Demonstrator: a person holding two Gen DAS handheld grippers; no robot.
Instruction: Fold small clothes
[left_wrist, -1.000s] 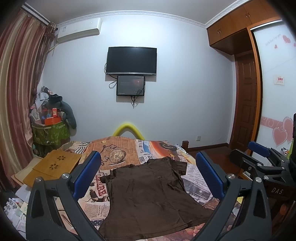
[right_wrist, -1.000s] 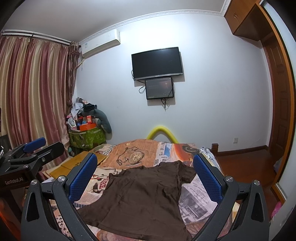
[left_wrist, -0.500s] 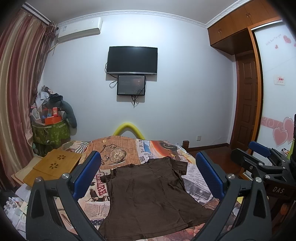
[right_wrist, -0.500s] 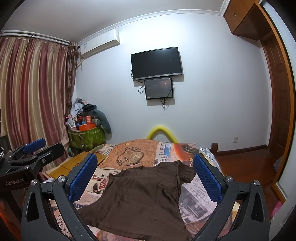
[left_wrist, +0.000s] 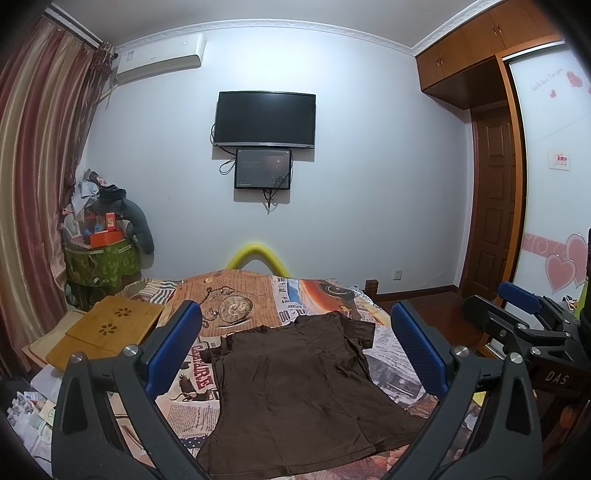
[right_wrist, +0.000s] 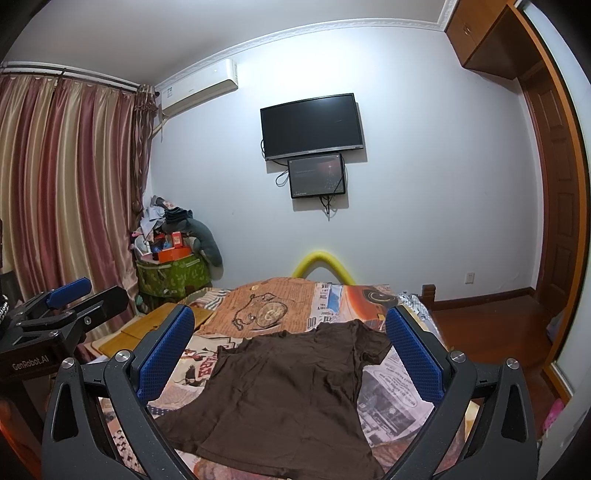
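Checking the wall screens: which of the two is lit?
The smaller lower screen, faintly glowing with an image; the bigger television above it is plain black.

home bedroom; bed (left_wrist: 258, 295); wall TV (left_wrist: 265, 119); curtains (right_wrist: 66, 192); wardrobe (left_wrist: 480, 48)

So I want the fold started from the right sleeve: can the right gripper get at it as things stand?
Probably yes. The right gripper is open above the brown T-shirt, which lies flat on the bed. Nothing covers its right sleeve.
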